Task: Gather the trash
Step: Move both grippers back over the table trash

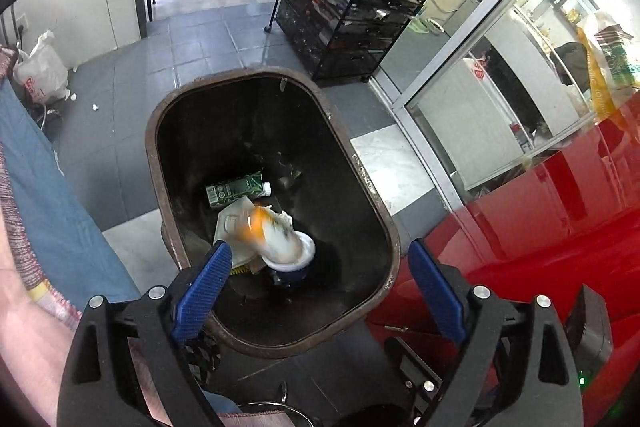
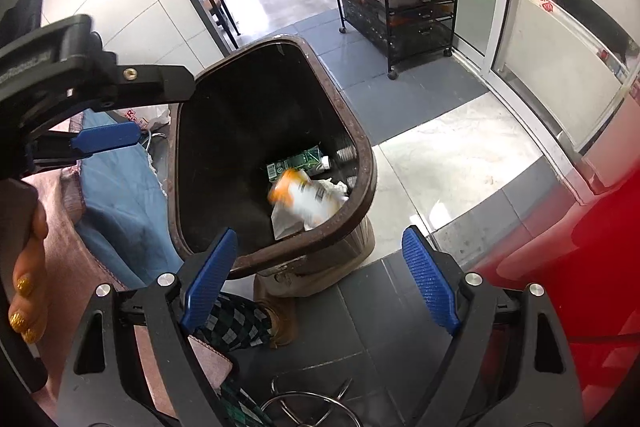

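**Wrapper dropping into the bin, both grippers standing empty**

The left gripper (image 1: 320, 259) is hanging over the dark brown, rounded plastic waste bin (image 1: 154, 163), its blue ribbed pads spread wide with nothing between them. Below it a crumpled white and orange wrapper (image 1: 266, 229) is showing as a blur inside the bin's mouth, apparently tumbling down towards the green drink carton (image 1: 236, 189) and the pale crumpled paper (image 1: 234, 223) lying at the bottom. The right gripper (image 2: 320, 275) is hovering just beside the bin's near rim, its jaws likewise wide and holding nothing.

From where I am standing, the risk is looking small but real. The wrapper is falling close to the near wall, so a light piece like that could be catching on the rim or on the heap rather than settling. The left gripper's pad is sitting very near the rim, and a careless pull-away could be knocking the bin, which is looking tall and light enough to tip towards the glossy red cabinet (image 1: 540, 227). The person's trouser leg and slipper are also crowding the bin's foot, so a step could be shifting it. White scraps on the grey tiled floor (image 1: 168, 63), near a white plastic bag (image 1: 40, 73), may be getting forgotten.
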Tool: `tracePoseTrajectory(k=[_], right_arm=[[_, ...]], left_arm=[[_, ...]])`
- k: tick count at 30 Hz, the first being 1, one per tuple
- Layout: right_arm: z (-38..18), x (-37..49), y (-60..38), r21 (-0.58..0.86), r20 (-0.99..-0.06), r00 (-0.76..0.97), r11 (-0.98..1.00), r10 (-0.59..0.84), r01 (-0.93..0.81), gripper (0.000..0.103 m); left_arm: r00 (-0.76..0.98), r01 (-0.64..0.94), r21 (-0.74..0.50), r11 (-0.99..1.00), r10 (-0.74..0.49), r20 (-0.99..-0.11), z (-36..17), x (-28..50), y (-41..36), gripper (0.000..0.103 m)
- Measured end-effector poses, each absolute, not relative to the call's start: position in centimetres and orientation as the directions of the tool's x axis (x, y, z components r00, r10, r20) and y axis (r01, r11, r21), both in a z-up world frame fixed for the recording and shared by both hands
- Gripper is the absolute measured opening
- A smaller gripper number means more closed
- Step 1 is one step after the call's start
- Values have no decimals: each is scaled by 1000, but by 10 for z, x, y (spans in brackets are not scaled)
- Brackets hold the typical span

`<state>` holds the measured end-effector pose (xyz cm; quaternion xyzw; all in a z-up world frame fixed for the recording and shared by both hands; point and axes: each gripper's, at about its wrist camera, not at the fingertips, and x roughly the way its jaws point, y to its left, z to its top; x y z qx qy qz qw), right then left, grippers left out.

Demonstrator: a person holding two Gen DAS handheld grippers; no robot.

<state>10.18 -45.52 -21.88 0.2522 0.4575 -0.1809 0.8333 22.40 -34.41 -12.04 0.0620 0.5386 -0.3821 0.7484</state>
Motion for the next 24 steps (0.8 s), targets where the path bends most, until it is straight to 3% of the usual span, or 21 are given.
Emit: tracePoseTrajectory(k=[13, 24], right_arm=[[-193, 113, -441, 258, -821, 566, 838, -73, 481, 84], [-147, 141, -394, 270, -757, 654, 911, 0, 313, 85]], left_arm=[[262, 649, -321, 690, -598, -757, -58, 193, -298, 95], [462, 578, -252, 776, -565, -683, -18, 176, -211, 97]])
